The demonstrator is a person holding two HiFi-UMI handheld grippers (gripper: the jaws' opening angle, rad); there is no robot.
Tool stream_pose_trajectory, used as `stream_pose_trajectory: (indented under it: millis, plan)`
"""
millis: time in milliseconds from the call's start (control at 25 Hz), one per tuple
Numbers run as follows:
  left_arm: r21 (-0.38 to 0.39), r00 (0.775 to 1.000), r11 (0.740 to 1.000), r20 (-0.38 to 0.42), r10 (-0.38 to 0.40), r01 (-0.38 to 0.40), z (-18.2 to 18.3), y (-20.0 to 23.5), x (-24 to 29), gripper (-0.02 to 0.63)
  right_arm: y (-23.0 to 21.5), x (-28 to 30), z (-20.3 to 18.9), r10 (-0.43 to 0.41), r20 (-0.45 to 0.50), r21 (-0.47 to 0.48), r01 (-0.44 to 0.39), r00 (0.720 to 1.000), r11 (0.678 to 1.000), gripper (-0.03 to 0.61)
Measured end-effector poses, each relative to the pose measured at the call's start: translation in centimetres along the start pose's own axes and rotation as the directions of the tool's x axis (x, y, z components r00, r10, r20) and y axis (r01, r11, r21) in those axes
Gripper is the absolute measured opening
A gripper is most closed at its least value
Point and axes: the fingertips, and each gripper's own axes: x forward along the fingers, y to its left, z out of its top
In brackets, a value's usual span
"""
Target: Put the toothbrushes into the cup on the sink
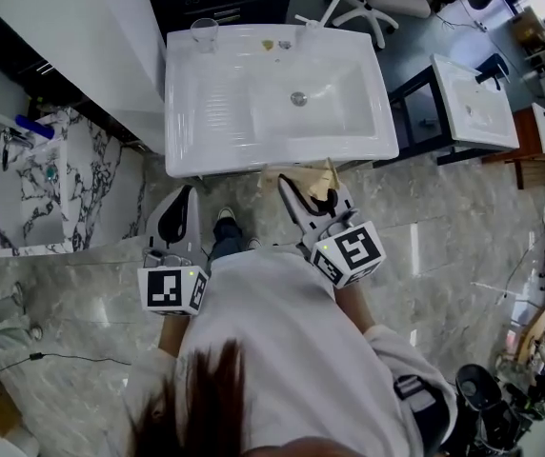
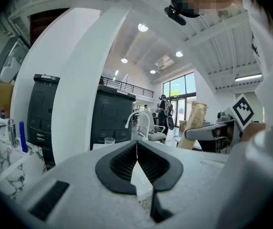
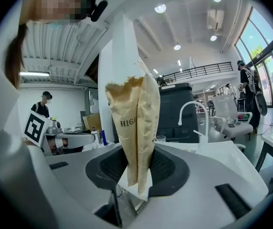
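Right gripper [image 3: 137, 175] — jaws clamped on a tan paper packet [image 3: 134, 128], held upright.
Left gripper [image 2: 136, 161] — jaws together, nothing between.
Clear cup [image 1: 204, 33] — far left corner of the white sink [image 1: 282, 141]; both grippers at its near edge.

The sink [image 1: 217, 112] is white, the paper packet [image 3: 134, 128] tan, the counter [image 1: 34, 198] black-veined white, the floor [image 1: 444, 246] grey.
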Motion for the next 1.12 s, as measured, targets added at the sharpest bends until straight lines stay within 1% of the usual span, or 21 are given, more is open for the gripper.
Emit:
stream_pose_trajectory:
  millis: [280,600,800,1120]
  plan:
    - [0.020,0.999,0.999,0.010,-0.035,0.035,0.9,3.9,3.4,0.015,-0.8,5.0,1.6,-0.019,0.017,-0.012,0.019,1.000,1.000,0.114]
    - [0.024,0.999,0.999,0.010,-0.047,0.047,1.3,6.9,5.2,0.015,-1.3,7.9,2.3,-0.040,0.015,-0.021,0.041,0.999,0.999,0.114]
    - [0.008,1.000,1.000,0.005,-0.016,0.016,1.0,8.3,5.6,0.015,-1.8,8.8,2.5,-0.039,0.008,-0.030,0.039,0.999,0.999,0.114]
    - [-0.024,0.999,1.000,-0.035,0.005,-0.006,0.2,9.2,7.0,0.015,-3.1,10.5,1.9,-0.033,-0.030,-0.006,0.033,0.999,0.999,0.114]
